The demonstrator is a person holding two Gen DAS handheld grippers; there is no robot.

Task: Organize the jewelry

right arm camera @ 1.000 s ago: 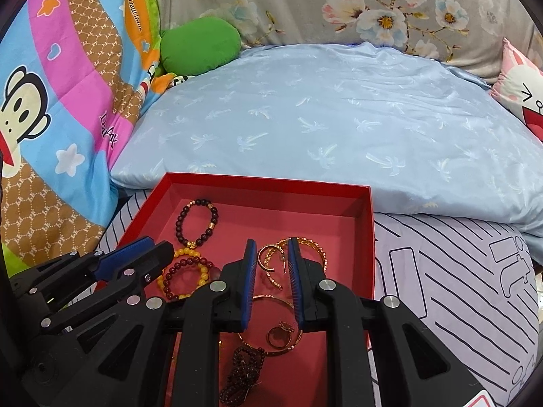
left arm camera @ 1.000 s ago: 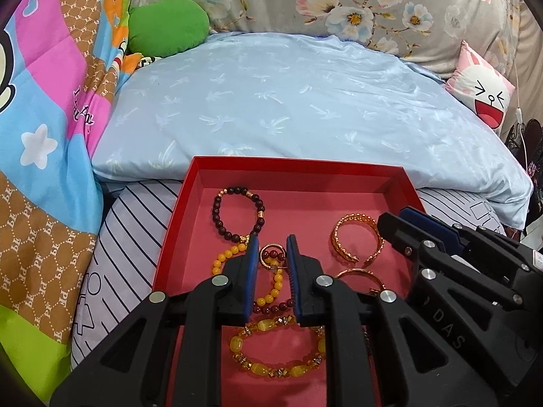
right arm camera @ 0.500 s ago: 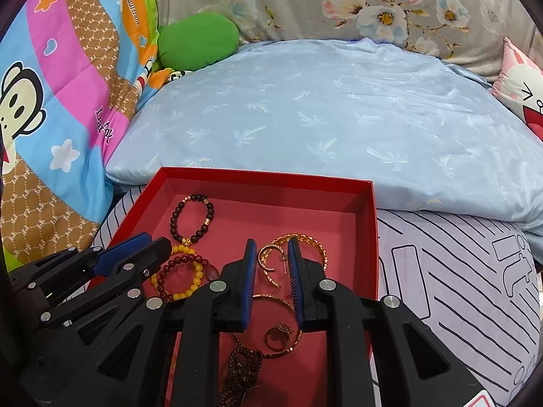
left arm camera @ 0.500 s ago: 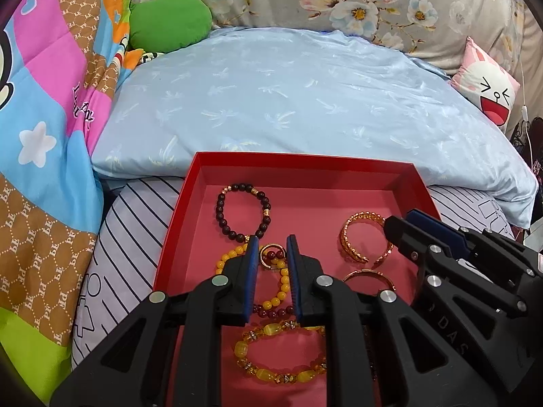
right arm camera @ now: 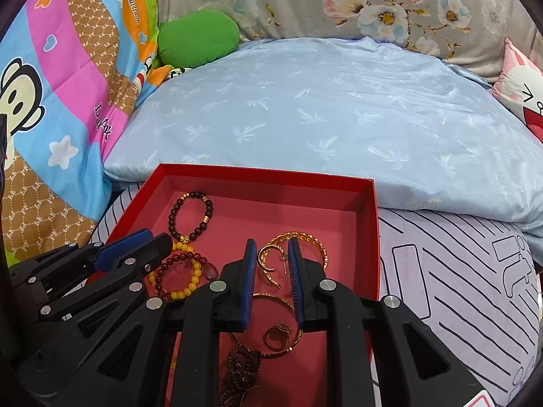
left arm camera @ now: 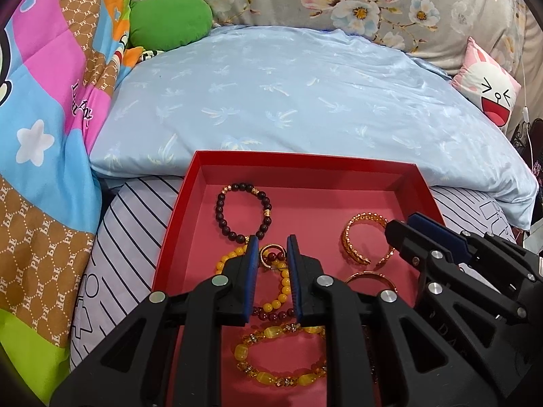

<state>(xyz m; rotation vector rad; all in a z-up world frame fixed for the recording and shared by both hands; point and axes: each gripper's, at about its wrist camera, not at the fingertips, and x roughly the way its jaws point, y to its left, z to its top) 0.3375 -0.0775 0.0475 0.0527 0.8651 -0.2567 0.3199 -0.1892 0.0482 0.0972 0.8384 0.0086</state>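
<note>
Jewelry lies spread over the pink floor of a shallow red cardboard box that sits on striped bedding, in front of a pale blue pillow. The left gripper hovers above the box with its blue-padded fingers drawn narrow, a slim gap between them and nothing clamped. Seen through that gap are a small gold ring and part of a yellow and dark-red bead bracelet. Just beyond the left fingertip lies a dark brown bead bracelet with gold spacers. Below the fingers, nearer the camera, sits a chunky yellow stone bracelet.

The right gripper is held just beside the left one, over the right part of the box, its fingers likewise narrow and gripping nothing. Between its tips shows a gold open hoop, and behind the right fingertip a wide gold chain-pattern cuff. Under the fingers lie a thin gold bangle with a gold ring inside it, and a heap of dark beads that may be a folded strand; the view there is too crowded to be sure.

A green plush cushion rests beyond the pillow at the left.
</note>
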